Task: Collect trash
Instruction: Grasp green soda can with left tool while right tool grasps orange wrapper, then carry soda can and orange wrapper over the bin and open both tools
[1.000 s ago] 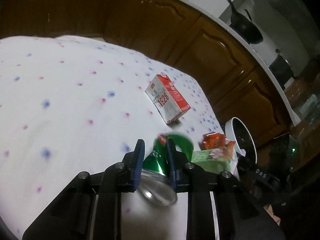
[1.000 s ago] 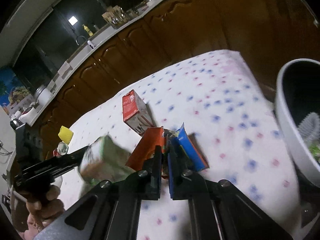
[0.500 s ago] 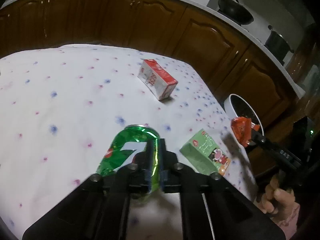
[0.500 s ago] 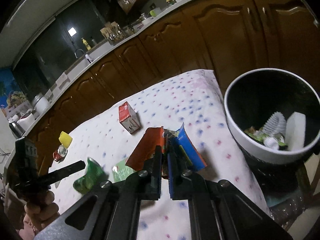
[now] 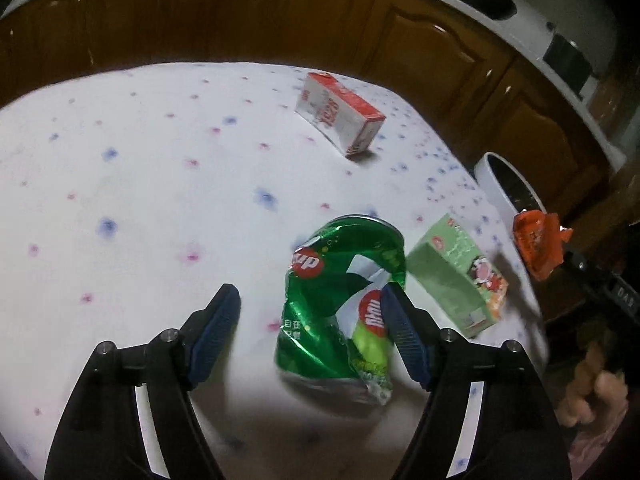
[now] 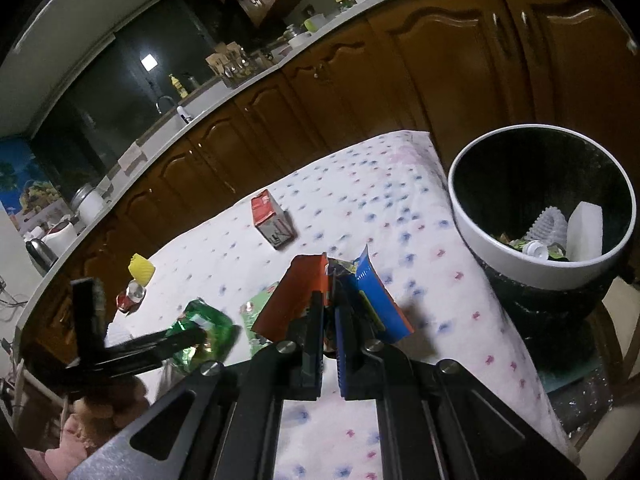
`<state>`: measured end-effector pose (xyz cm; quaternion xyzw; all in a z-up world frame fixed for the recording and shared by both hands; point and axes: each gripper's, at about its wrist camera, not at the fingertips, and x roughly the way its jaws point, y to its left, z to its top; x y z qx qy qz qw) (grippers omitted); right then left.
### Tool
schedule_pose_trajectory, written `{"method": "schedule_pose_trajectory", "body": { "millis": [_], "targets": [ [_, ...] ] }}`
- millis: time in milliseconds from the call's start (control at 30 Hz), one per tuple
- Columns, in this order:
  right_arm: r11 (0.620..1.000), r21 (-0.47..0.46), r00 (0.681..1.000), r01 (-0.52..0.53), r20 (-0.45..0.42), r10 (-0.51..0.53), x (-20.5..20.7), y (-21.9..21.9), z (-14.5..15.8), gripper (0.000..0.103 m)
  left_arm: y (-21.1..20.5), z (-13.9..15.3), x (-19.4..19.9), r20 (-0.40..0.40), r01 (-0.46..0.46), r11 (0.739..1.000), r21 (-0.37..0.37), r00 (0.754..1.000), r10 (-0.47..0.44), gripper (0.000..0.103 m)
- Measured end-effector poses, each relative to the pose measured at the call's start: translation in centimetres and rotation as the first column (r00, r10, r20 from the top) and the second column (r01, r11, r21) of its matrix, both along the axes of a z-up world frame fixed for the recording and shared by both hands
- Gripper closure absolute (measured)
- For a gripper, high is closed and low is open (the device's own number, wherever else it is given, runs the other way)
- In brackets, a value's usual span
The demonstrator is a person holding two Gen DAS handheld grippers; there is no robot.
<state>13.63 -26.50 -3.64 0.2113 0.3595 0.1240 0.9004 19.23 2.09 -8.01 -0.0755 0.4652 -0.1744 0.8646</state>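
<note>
From my left wrist, my left gripper (image 5: 310, 304) has its jaws spread wide around the crushed green aluminium can (image 5: 344, 300) lying on the tabletop. From my right wrist, my right gripper (image 6: 329, 316) jaws clamp a crumpled orange-and-blue foil wrapper (image 6: 320, 300), left of the white-rimmed black trash bin (image 6: 492, 236).

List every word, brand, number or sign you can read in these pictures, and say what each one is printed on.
"7up", upside down: red dot on the crushed green can.
"DAS": black handle of the right gripper, at the left camera's edge.
Red digits on the red-and-white carton: too blurred to read for sure.
White Chinese characters low on the can: too small.
Print on the green carton and the orange wrapper: unreadable.
</note>
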Motion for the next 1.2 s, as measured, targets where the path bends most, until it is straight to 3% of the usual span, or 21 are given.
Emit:
{"method": "schedule_pose_trajectory", "body": {
  "millis": [33, 100, 133, 233, 667, 1200],
  "targets": [
    [1.0, -0.003, 1.0, 0.001, 0.004, -0.001, -0.1, 0.1, 0.2, 0.098, -0.2, -0.1, 0.0, -0.001, 0.012, 1.0, -0.014, 1.0, -0.012, 0.034],
    [1.0, -0.001, 1.0, 0.002, 0.006, -0.002, -0.2, 0.1, 0.3, 0.098, -0.6, 0.1, -0.3, -0.005, 0.053, 0.997, -0.063, 0.999, -0.053, 0.065],
    [1.0, 0.002, 1.0, 0.005, 0.008, -0.005, -0.2, 0.0, 0.5, 0.098, -1.0, 0.2, -0.5, -0.003, 0.072, 0.995, -0.068, 0.997, -0.072, 0.07],
    [1.0, 0.001, 1.0, 0.01, 0.014, -0.01, -0.5, -0.2, 0.6, 0.098, -2.4, 1.3, -1.7, 0.052, 0.094, 0.995, -0.021, 0.994, -0.093, 0.073],
    [0.999, 0.013, 0.997, 0.048, 0.056, -0.049, -1.7, -2.7, 1.8, 0.098, -7.6, 7.6, -3.0, 0.192, 0.189, 0.981, -0.039, 0.965, -0.178, 0.075],
    [0.981, 0.002, 0.979, 0.193, 0.062, -0.193, -3.2, -10.9, 2.1, 0.098, -19.5, 8.2, -0.5, 0.181, 0.345, 0.938, 0.015, 0.922, -0.342, 0.076]
  ]
}}
